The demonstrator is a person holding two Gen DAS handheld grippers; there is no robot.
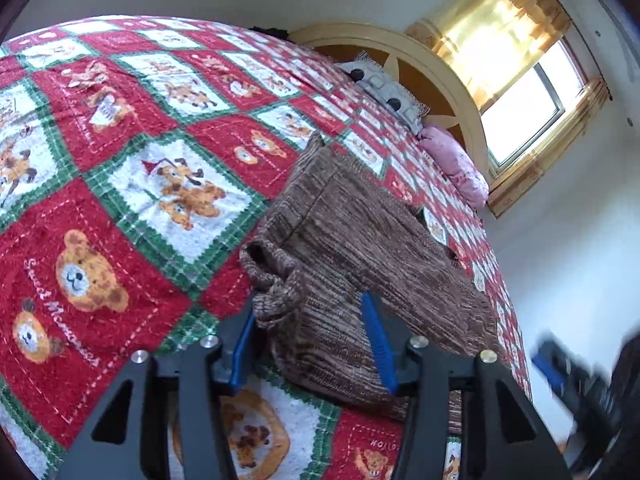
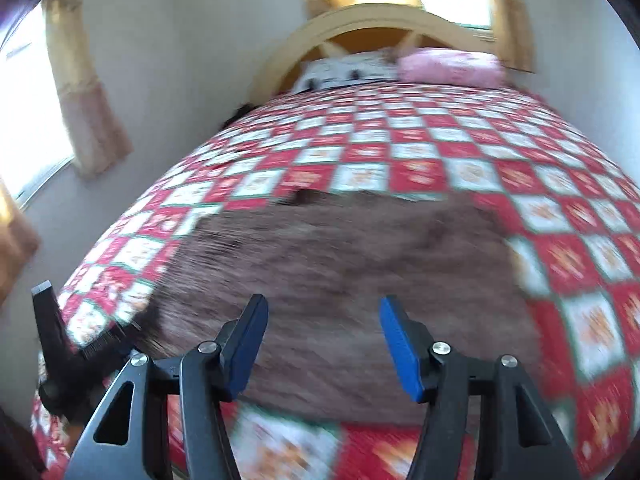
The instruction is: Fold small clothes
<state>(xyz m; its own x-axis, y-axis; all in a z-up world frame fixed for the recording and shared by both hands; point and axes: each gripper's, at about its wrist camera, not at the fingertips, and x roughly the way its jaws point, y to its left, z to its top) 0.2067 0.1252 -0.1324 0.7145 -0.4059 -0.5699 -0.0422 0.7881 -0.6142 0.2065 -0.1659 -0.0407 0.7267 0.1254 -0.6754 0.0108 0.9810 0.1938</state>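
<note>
A brown knitted garment (image 1: 340, 248) lies partly folded on a red, white and green teddy-bear quilt (image 1: 120, 168). My left gripper (image 1: 310, 312) is open, its blue-padded fingers either side of the garment's near folded edge. In the right wrist view the same brown garment (image 2: 340, 264) lies spread on the quilt (image 2: 420, 148), blurred by motion. My right gripper (image 2: 322, 312) is open and empty just above its near part. The left gripper (image 2: 60, 344) shows at the left edge of that view, and the right gripper (image 1: 576, 380) shows blurred at the right edge of the left wrist view.
A curved wooden headboard (image 1: 400, 44) stands at the far end of the bed with a grey patterned pillow (image 1: 384, 88) and a pink pillow (image 1: 456, 164). A window with yellow curtains (image 1: 516, 32) is behind. White walls flank the bed.
</note>
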